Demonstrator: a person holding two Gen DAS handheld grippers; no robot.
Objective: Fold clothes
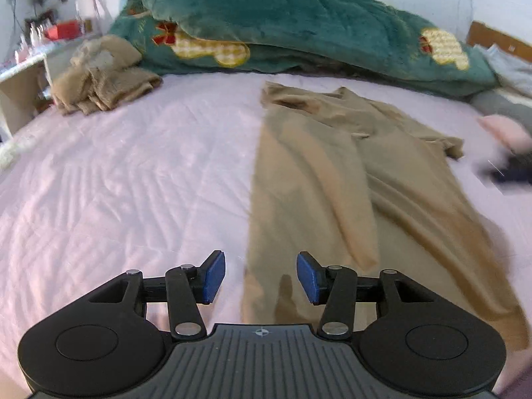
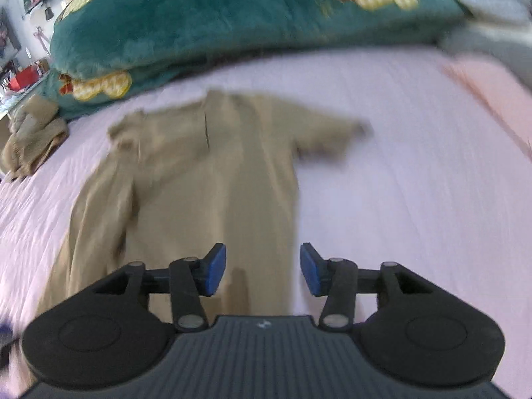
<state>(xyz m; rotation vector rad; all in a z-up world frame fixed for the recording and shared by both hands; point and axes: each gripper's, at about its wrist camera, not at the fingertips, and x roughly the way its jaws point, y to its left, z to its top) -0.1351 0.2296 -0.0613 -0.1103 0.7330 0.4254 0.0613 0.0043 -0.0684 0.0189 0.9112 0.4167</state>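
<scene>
Tan T-shirt [image 2: 212, 179] mid-bed, one side folded in, other sleeve still out; both my tools [image 1: 261, 277] [image 2: 262, 274] apart, holding nothing.

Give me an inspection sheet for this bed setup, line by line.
Surface: pink sheet, wrinkled.
Job's things: tan shirt lying flat, left side folded over, right sleeve out; tan pile crumpled at far left.
Clutter: green blanket heaped behind; pink cloth at right.
Tools: left tool open, empty, over the shirt's left hem; right tool open, empty, over its right hem.
Cables: nothing seen.
Surroundings: white shelf with small items, blurred.
</scene>
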